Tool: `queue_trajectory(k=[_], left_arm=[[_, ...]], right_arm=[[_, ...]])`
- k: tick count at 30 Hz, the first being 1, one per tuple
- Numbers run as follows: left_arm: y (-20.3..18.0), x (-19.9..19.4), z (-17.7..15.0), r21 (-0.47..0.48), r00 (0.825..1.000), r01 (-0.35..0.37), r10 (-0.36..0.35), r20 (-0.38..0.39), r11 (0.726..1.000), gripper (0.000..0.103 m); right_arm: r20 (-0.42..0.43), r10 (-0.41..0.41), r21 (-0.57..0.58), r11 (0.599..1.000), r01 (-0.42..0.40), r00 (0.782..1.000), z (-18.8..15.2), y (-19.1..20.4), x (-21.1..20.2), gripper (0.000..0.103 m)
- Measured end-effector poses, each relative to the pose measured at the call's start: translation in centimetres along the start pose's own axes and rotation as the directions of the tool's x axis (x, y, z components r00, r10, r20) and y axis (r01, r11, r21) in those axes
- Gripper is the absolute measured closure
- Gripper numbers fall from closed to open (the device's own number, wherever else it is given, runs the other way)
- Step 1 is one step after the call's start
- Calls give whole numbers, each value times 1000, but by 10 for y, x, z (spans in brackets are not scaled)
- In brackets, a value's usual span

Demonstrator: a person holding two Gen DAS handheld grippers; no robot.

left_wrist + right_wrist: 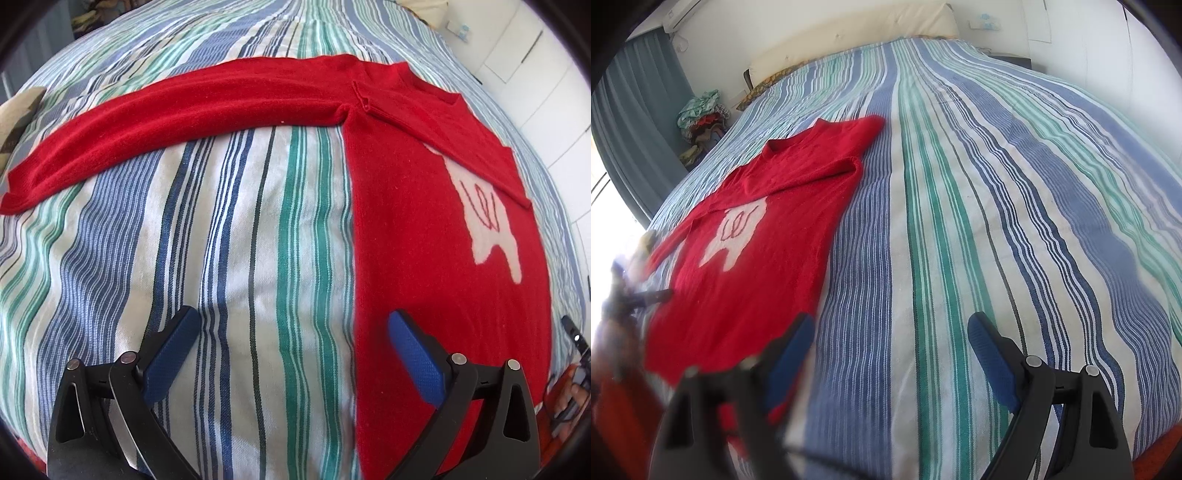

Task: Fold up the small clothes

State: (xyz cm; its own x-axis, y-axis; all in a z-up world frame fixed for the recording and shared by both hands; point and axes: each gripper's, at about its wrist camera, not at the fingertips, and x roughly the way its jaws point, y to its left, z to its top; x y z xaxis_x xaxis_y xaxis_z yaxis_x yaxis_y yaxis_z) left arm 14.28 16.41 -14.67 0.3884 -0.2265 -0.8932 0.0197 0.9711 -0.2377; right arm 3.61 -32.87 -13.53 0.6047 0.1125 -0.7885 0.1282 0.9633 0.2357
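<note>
A small red sweater point(424, 236) with a white figure point(487, 221) on its front lies flat on the striped bedspread point(229, 229). One sleeve point(166, 122) stretches out to the left; the other sleeve is folded across the chest. My left gripper point(291, 325) is open and empty, just above the bed by the sweater's left edge near the hem. In the right wrist view the sweater point(757, 236) lies at the left. My right gripper point(890, 332) is open and empty over the bedspread point(997, 206), right of the sweater's hem.
A cream headboard point(857, 33) and wall stand at the far end of the bed. A pile of clothes point(701, 118) sits beside the bed by a grey curtain point(639, 110). White cabinets point(535, 74) stand to the right. The other gripper point(646, 295) shows blurred at the left.
</note>
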Motion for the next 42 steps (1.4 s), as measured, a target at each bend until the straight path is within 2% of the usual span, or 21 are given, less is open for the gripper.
queue_trajectory(k=[3,6,8,11,12,13,15,19,21,22,23,25,27,29,31,33,36,39,40,41,42], left_arm=[[25,-29,14,-105,992,114,-107,67,988,2],[69,-52,35,-252,984,138,-104,143,958,1],[112,-55,43,-401,984,144,-86,158,905,2],[173,-47,45,-579,986,129,-44,159,805,7],[189,-44,43,-618,987,120,-26,159,777,11],[203,-43,42,-649,988,107,-7,155,753,22],[224,-39,41,-697,988,99,16,156,710,28],[242,-30,40,-751,978,163,-5,208,640,50],[248,-28,39,-755,969,201,-11,248,624,73],[249,-26,40,-756,965,209,-6,262,620,92],[250,-27,40,-757,963,204,11,269,621,100],[240,-38,48,-734,957,173,65,283,656,100],[215,-55,71,-658,945,141,99,313,739,100],[171,-74,102,-539,930,126,90,356,833,100],[111,-90,139,-389,914,137,35,405,911,100],[39,-103,170,-218,898,154,-44,439,964,100],[-78,-107,197,34,880,159,-157,449,987,100],[-178,-85,197,211,881,159,-235,411,964,99],[-204,-70,192,246,892,154,-242,382,957,90],[-227,-51,184,277,909,159,-250,333,948,63],[-245,-32,171,293,930,152,-237,282,944,43]], right_arm=[[2,-1,9,1000,1,1000,0,-2,0,19],[-2,3,14,1000,-3,1000,1,-3,1,19],[-6,6,14,1000,-6,1000,1,-3,3,19],[-7,12,10,1000,-12,1000,2,-2,4,19],[-6,13,8,1000,-13,1000,2,-2,4,19],[-6,14,5,1000,-14,1000,1,-1,4,19],[-9,12,1,1000,-12,1000,1,-1,5,19],[-19,7,2,1000,-7,1000,0,0,7,19],[-22,4,0,1000,-4,1000,0,0,9,19],[-24,3,-3,1000,-3,1000,0,1,10,19],[-26,2,-6,1000,-2,1000,0,2,11,19],[-29,0,-13,1000,-1,1000,0,3,12,19],[-30,2,-18,1000,-3,1000,-1,5,12,19],[-30,9,-21,1000,-9,1000,-1,5,12,19],[-31,20,-21,1000,-20,999,-1,5,13,19],[-30,30,-17,999,-31,999,1,5,14,19],[-20,41,-8,999,-41,999,3,4,12,19],[1,40,-1,999,-40,999,5,2,7,19],[8,38,5,999,-38,999,5,0,5,19],[13,36,12,999,-37,999,6,-2,4,19],[17,36,21,999,-36,999,6,-4,3,19]])
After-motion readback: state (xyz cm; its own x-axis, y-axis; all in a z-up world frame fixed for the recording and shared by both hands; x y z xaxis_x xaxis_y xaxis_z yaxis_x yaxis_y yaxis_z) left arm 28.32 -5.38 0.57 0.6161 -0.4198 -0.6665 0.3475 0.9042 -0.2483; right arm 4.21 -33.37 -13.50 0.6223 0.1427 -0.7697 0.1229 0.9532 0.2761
